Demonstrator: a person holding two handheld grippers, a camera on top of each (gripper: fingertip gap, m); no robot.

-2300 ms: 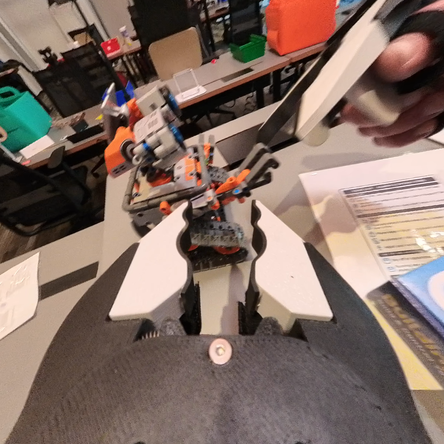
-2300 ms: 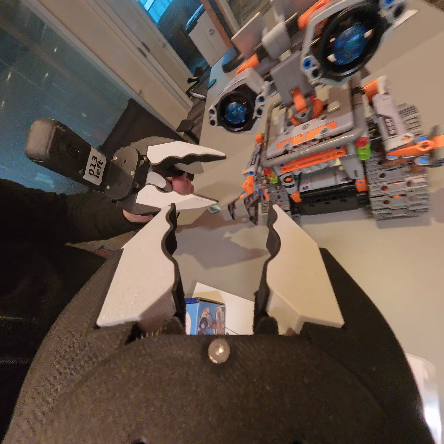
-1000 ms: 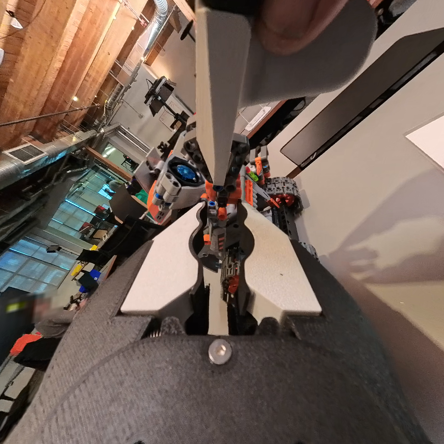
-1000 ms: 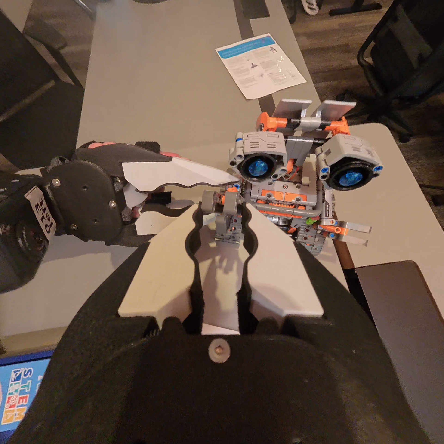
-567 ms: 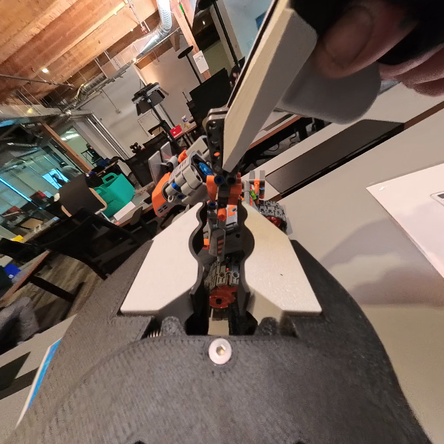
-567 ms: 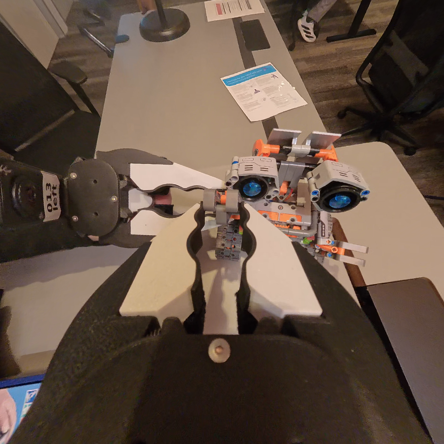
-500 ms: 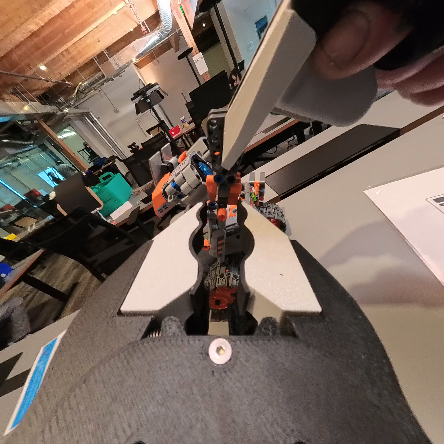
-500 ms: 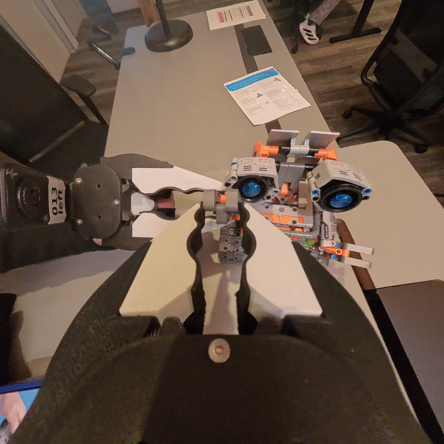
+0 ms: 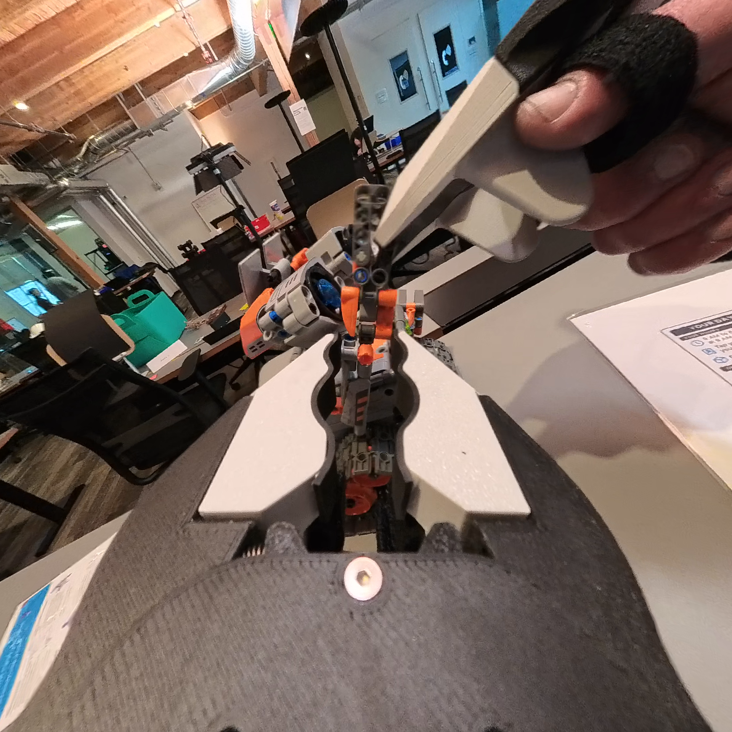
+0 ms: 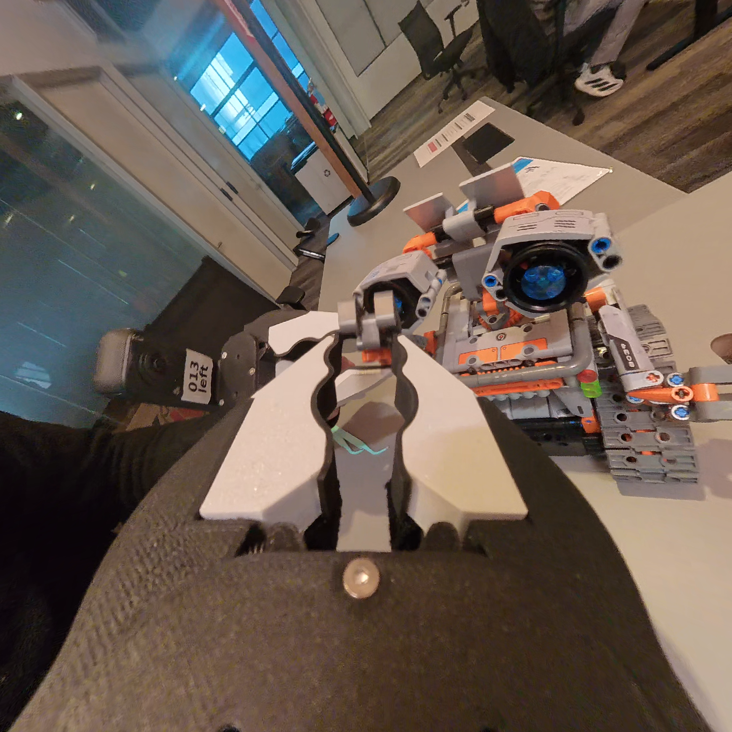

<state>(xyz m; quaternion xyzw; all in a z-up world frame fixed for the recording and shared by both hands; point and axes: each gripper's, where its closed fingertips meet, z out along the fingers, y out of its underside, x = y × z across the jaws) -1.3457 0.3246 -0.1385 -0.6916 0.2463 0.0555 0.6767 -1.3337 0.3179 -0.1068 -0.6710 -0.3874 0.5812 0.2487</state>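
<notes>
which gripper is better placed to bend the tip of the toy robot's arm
Right, probably. The right gripper pinches the grey claw piece at the tip; the left gripper clamps the arm lower down.

Open workshop room. Overhead — exposed timber ceiling (image 9: 67,43) with a silver ventilation duct (image 9: 241,39) and spot lights. White rear wall (image 9: 412,43) carrying dark posters. Grey tables (image 9: 527,356), black office chairs (image 9: 130,400) and a green tote (image 9: 152,317) stand on wood-plank flooring (image 10: 649,119). Glass partition (image 10: 55,253) and blue-lit windows (image 10: 233,103) — one side of the room.
</notes>
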